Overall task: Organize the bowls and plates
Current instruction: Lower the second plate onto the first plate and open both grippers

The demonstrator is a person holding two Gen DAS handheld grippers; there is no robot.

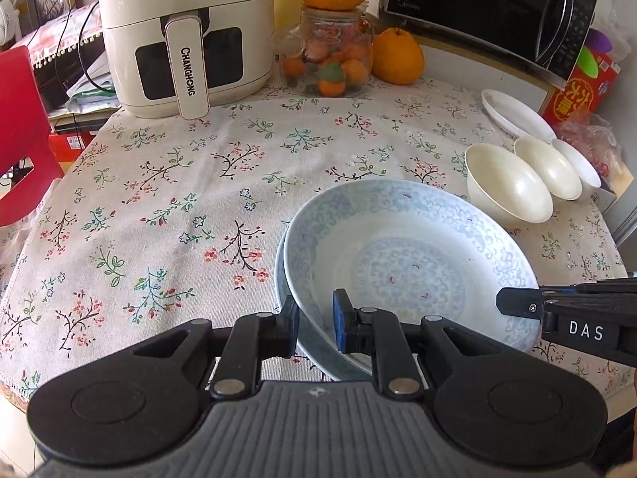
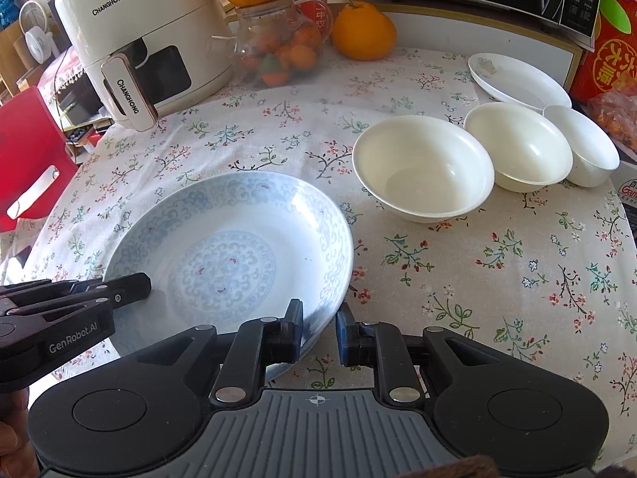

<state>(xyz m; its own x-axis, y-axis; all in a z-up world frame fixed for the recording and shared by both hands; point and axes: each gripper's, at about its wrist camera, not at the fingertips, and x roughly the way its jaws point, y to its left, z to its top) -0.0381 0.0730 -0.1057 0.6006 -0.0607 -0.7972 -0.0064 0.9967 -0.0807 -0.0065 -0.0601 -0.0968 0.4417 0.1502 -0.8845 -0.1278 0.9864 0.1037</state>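
We keep both tools, left tool (image 1: 316,324) & right tool (image 2: 319,332), pinching the blue plate (image 2: 239,255) rim at lower frame, holding it level w/ even grip.

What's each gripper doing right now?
Left gripper: shut on the near-left rim of the blue-patterned plate.
Right gripper: shut on the same plate's near-right rim.

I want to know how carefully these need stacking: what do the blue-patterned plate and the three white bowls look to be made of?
The blue-patterned plate looks like glazed ceramic, probably porcelain: glossy surface, soft highlights, blue scrollwork that seems to lie under the glaze. The three white bowls have a smooth, creamy sheen with window reflections; that suggests glazed ceramic, though opal glass or melamine cannot be ruled out. Treat all as breakable.
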